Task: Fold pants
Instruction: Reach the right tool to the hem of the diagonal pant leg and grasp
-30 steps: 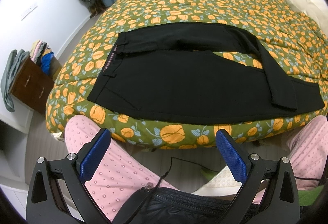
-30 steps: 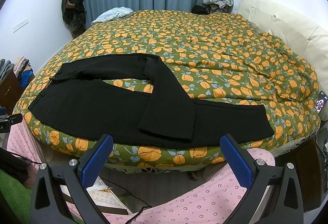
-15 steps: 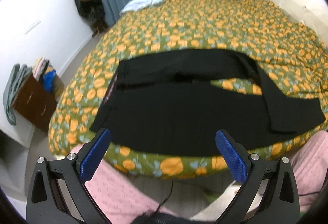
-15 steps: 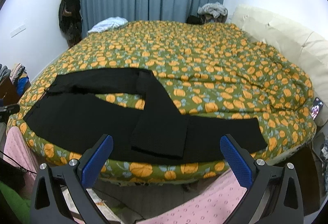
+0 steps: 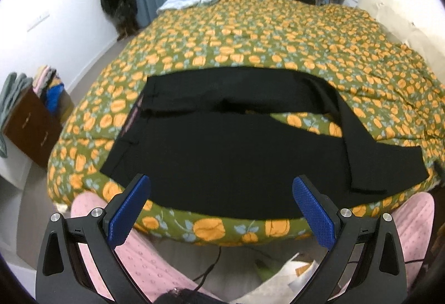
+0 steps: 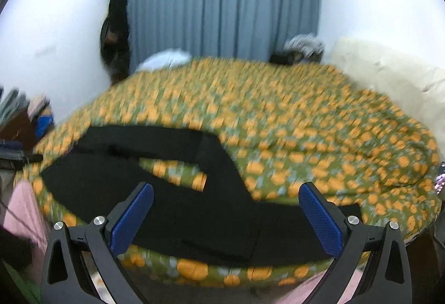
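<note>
Left gripper (image 5: 221,209) jaws wide apart, nothing between them; black pants (image 5: 222,153) lie flat on the bed (image 5: 250,34) just ahead of its fingertips, waistband off to its left, legs running right. Right gripper (image 6: 225,216) likewise spread and empty, the pants (image 6: 194,215) directly ahead and below, one leg folded back across the other ahead of the gap; this view is motion-blurred. Person's pink-clad legs (image 5: 133,256) sit below the left gripper, at the bed edge.
</note>
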A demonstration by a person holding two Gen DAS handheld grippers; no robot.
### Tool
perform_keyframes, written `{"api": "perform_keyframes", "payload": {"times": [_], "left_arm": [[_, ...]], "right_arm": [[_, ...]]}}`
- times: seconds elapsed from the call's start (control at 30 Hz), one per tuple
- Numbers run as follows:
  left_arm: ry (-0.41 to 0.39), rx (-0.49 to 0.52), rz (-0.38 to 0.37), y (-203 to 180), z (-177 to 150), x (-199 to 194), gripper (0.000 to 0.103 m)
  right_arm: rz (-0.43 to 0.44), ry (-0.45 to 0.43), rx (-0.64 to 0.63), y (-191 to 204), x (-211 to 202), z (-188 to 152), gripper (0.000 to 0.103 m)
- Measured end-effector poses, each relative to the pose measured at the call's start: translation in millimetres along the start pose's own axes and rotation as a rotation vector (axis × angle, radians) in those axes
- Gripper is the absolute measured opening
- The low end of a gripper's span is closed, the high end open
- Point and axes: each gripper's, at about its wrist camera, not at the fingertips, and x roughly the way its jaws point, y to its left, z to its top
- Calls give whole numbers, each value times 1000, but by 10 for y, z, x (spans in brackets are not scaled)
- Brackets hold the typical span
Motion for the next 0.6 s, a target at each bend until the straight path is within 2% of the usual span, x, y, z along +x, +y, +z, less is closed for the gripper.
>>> {"api": "perform_keyframes", "payload": {"times": [0.07, 0.27, 0.33, 0.37, 0.4, 0.5, 0.6], "left_arm": [[15, -12, -8, 14, -26, 24, 102], [27, -19, -14, 24, -50, 62, 102], [26, -20, -10, 30, -51, 64, 102], [27, -24, -7, 49, -55, 68, 102], [28, -27, -5, 57, -60, 72, 102], [39, -44, -4, 98, -80, 92, 102], [54, -52, -5, 117, -93, 129, 102]], "right_arm": [[19, 89, -74, 152, 234, -98, 103], [92, 243, -224, 520, 894, -497, 102], [115, 255, -232, 595, 1014, -558, 91], [123, 262, -237, 625, 1096, -584, 81], [118, 264, -240, 643, 1140, -591, 77], [87, 288, -246, 680, 1352, -647, 77], [16, 326, -275, 650, 1573, -730, 77]]}}
